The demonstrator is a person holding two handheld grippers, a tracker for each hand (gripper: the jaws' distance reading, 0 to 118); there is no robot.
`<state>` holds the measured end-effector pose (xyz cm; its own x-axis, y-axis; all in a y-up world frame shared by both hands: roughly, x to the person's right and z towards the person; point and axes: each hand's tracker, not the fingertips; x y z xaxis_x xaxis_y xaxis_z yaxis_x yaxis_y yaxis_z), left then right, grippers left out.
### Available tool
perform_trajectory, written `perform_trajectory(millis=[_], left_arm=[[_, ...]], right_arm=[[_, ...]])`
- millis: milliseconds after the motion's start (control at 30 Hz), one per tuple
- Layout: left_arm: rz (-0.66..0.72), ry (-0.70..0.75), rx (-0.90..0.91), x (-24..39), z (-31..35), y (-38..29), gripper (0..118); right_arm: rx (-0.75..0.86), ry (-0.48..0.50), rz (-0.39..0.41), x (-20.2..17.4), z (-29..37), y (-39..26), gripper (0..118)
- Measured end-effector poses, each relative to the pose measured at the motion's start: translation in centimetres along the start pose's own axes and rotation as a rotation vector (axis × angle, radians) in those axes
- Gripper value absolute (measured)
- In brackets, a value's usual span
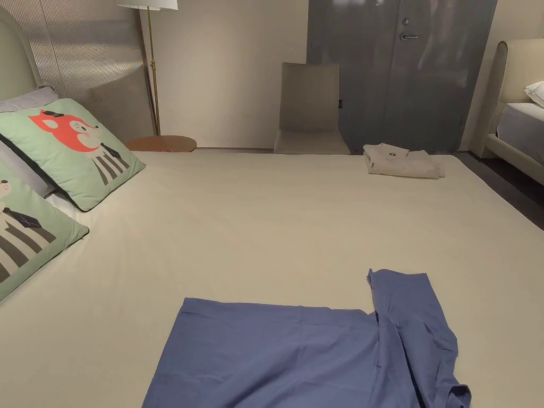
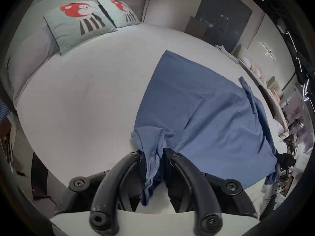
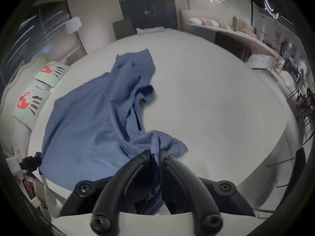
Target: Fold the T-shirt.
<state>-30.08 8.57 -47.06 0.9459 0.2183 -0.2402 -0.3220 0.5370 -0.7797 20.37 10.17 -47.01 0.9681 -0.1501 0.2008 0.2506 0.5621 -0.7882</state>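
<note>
A blue T-shirt (image 1: 297, 356) lies spread on the cream bed (image 1: 276, 223) near its front edge, its right side bunched and one sleeve (image 1: 401, 297) pointing away. In the left gripper view my left gripper (image 2: 152, 154) is shut on a gathered fold of the blue T-shirt (image 2: 201, 117), with cloth hanging down between the jaws. In the right gripper view my right gripper (image 3: 155, 155) is shut on a crumpled edge of the T-shirt (image 3: 88, 120). The other gripper (image 2: 284, 161) shows small at the shirt's far corner in the left gripper view.
Two green cushions (image 1: 74, 149) with a red animal print lean at the bed's left. A folded beige garment (image 1: 401, 161) lies at the far right corner. Beyond the bed stand a chair (image 1: 311, 109), a floor lamp (image 1: 151, 64), a round side table (image 1: 162, 143) and a second bed (image 1: 518, 127).
</note>
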Motion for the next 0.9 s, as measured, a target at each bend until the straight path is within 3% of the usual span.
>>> perform_trajectory(millis=[67, 100, 133, 167, 200, 233, 267, 467, 500, 533, 567, 600, 633, 667, 700, 767, 900], left_arm=[[-0.004, 0.001, 0.01, 0.2, 0.2, 0.1, 16], [-0.009, -0.002, 0.018, 0.3, 0.5, 0.2, 25], [-0.016, 0.001, 0.033, 0.5, 0.8, 0.3, 39], [-0.023, 0.009, 0.054, 0.6, 1.3, 0.5, 58], [-0.029, 0.001, 0.096, 0.6, 2.0, 0.8, 83], [-0.026, -0.015, 0.15, 0.8, 3.0, 1.2, 99], [-0.032, -0.022, 0.194, 1.1, 3.8, 1.8, 107], [-0.128, -0.051, 0.574, 4.9, 10.5, 6.1, 104], [-0.139, -0.064, 0.625, 5.6, 11.5, 6.7, 102], [-0.144, -0.065, 0.671, 6.3, 12.2, 7.3, 90], [-0.155, -0.066, 0.705, 6.7, 12.8, 7.8, 69], [-0.173, -0.063, 0.73, 7.2, 13.2, 8.2, 33], [-0.178, -0.054, 0.747, 7.6, 13.4, 8.6, 10], [-0.176, -0.054, 0.747, 7.8, 13.3, 8.9, 1], [-0.182, -0.06, 0.746, 8.0, 13.3, 9.2, 1], [-0.19, -0.09, 0.719, 8.1, 12.9, 9.8, 1], [-0.198, -0.098, 0.644, 8.0, 10.2, 11.8, 1]], right_arm=[[-0.002, -0.006, 0.005, 0.1, -0.1, -0.2, 10], [0.009, -0.008, 0.019, 0.0, 0.0, -0.2, 12], [0.038, -0.012, 0.045, -0.2, 0.2, -0.2, 23], [0.073, -0.032, 0.06, -0.3, 0.7, -0.1, 44], [0.12, -0.048, 0.087, -0.6, 1.2, 0.1, 78], [0.176, -0.055, 0.121, -0.9, 1.9, 0.5, 98], [0.221, -0.053, 0.128, -1.1, 2.5, 0.9, 106], [0.605, -0.057, 0.182, -4.7, 7.9, 5.0, 105], [0.652, -0.037, 0.185, -5.3, 8.6, 5.6, 105], [0.699, -0.021, 0.177, -5.8, 9.3, 5.9, 102], [0.734, -0.007, 0.167, -6.3, 9.7, 6.3, 90], [0.76, -0.004, 0.156, -6.7, 10.1, 6.7, 63], [0.766, -0.013, 0.144, -7.2, 10.2, 7.0, 37], [0.764, -0.01, 0.139, -7.5, 10.2, 7.2, 13], [0.77, 0.001, 0.127, -7.6, 10.0, 7.5, 4], [0.766, 0.043, 0.119, -7.7, 9.8, 7.9, 1], [0.738, 0.036, 0.144, -8.1, 8.3, 8.5, 1]])
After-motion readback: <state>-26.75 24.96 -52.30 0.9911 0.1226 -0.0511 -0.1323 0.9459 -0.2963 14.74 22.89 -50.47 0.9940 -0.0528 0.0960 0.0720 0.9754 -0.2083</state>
